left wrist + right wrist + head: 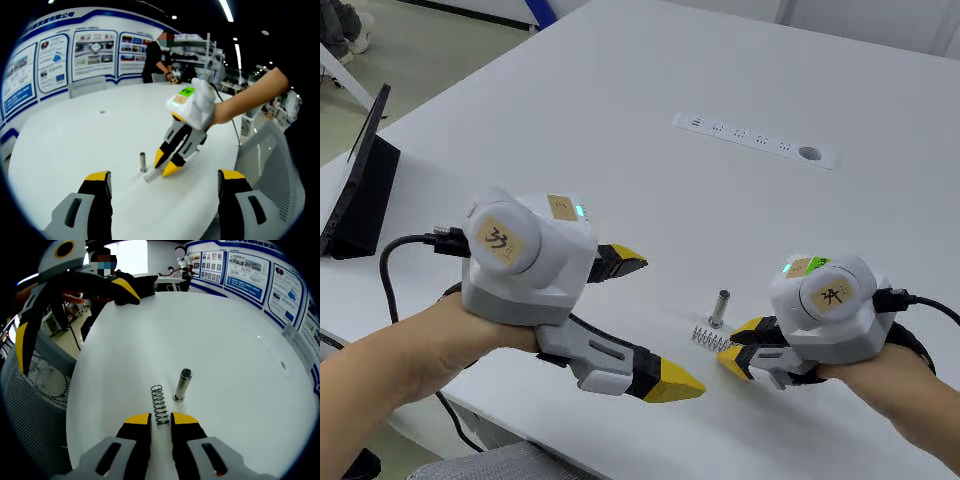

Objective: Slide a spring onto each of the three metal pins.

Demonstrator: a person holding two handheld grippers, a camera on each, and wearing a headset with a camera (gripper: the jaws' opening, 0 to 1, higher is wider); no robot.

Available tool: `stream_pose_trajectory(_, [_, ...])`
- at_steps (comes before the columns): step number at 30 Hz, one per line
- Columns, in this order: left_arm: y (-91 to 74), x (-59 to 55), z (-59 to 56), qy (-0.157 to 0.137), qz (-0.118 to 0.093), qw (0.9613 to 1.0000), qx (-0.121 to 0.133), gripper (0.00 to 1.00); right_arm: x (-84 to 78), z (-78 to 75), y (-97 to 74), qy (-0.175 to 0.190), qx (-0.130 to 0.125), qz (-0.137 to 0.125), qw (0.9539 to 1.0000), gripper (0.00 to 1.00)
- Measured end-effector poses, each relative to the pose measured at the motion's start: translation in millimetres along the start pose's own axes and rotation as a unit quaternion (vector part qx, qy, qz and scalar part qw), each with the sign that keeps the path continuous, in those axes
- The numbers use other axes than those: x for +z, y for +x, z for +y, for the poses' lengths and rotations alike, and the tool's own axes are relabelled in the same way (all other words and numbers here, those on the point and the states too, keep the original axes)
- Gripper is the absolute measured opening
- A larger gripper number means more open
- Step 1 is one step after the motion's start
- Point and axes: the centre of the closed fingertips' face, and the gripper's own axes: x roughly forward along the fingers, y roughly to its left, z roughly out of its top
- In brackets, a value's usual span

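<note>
Presently we find the left gripper (658, 322) held above the near part of the white table (620, 130), its two yellow-tipped jaws spread wide with nothing between them. It hangs well to the left of the work and touches neither part.

We record one metal pin (182, 385) standing upright on the table, ahead of the right gripper (161, 419). One spring (159, 402) lies flat on its side just beside the pin's foot, with a sliver of bare table between the two. The spring is not yet on the pin.

We note that the right gripper is low at the table, its jaws drawn close together about the near end of the spring. In the right gripper view that end sits between the two yellow tips, and the rest of the coil runs forward out of them toward the pin. Whether the tips actually press on the wire, we cannot tell.

Further back on the table a white power strip (755, 140) lies flat, well apart from the work. A dark screen (360, 190) stands at the left edge.
</note>
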Motion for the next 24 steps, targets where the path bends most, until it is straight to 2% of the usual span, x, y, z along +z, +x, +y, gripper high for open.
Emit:
stream_pose_trajectory(10, [1.7, -1.6, -0.5, 0.0, 0.002, 1.0, -0.003, 0.89, 0.8, 2.8, 2.0, 0.0, 0.015, -0.004, 0.9999, 0.14])
stream_pose_trajectory(18, [1.6, -1.8, -0.5, 0.0, 0.003, 1.0, -0.002, 0.89, 1.6, 3.8, 1.8, -0.004, 0.014, -0.004, 0.9999, 0.11])
stream_pose_trajectory(24, [1.1, -1.9, -2.6, 0.002, 0.004, 1.0, -0.004, 0.88, 5.0, 8.0, -8.1, -0.02, 0.016, -0.008, 0.9996, 0.11])
